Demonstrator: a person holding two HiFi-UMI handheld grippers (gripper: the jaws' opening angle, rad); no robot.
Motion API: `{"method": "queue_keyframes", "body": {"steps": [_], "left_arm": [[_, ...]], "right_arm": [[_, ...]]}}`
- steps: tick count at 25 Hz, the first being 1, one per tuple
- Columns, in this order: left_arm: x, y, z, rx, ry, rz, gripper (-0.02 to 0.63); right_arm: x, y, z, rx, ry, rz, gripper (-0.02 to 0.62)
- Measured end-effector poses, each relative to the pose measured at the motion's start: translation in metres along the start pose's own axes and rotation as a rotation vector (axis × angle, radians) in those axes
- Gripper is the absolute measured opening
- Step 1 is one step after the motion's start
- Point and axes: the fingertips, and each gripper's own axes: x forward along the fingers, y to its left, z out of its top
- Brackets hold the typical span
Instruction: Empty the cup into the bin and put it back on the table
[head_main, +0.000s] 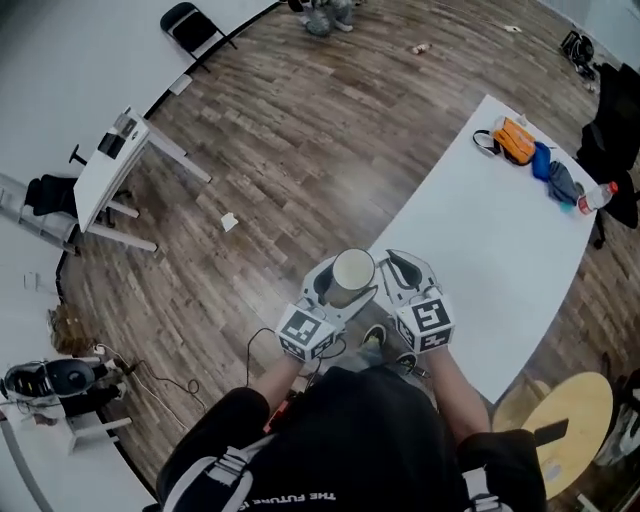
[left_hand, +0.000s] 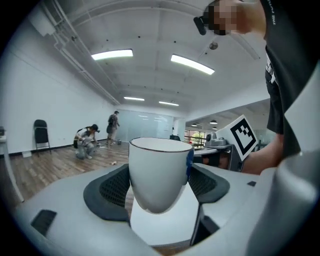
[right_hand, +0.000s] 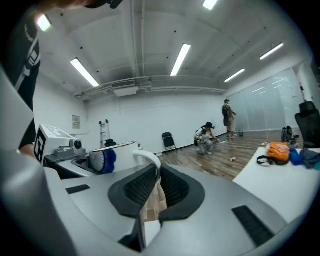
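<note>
Cup (head_main: 352, 272) is up in the air, over the floor (head_main: 290, 170) just left of the table (head_main: 480, 230). The left gripper (left_hand: 160, 187) is clamped round its body and the right gripper (right_hand: 156, 182) is pinched on the handle (right_hand: 145, 158) (no bin in sight). Best to keep it upright, both grips firm, until it's over the bin.

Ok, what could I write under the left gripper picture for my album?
The left hand-held gripper grips an upright white cup between its dark pads in a big bright room.
</note>
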Motion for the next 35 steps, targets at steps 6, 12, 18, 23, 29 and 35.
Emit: {"method": "queue_keyframes", "body": {"steps": [6,12,18,23,29,35], "left_arm": [[-0.078,0.052,-0.013,-0.169,-0.033,0.167,0.362],[-0.123,0.080,-0.062,-0.394,0.002,0.226,0.362],[-0.149,0.103,-0.130,-0.606,0.010,0.257,0.362],[-0.161,0.104,-0.171,-0.792,0.035,0.258,0.362],[-0.176,0.117,-0.208,-0.882,0.046,0.263,0.362],[-0.179,0.124,-0.221,-0.927,0.038,0.272,0.362]], "right_arm": [[0.057,0.083,0.000,-0.081,0.084,0.203,0.043],[0.092,0.134,-0.042,-0.118,0.245,0.293,0.043],[0.122,0.164,-0.107,-0.127,0.406,0.332,0.043],[0.130,0.180,-0.150,-0.129,0.569,0.363,0.043],[0.147,0.198,-0.188,-0.125,0.658,0.378,0.043],[0.156,0.203,-0.202,-0.129,0.691,0.387,0.043]]}}
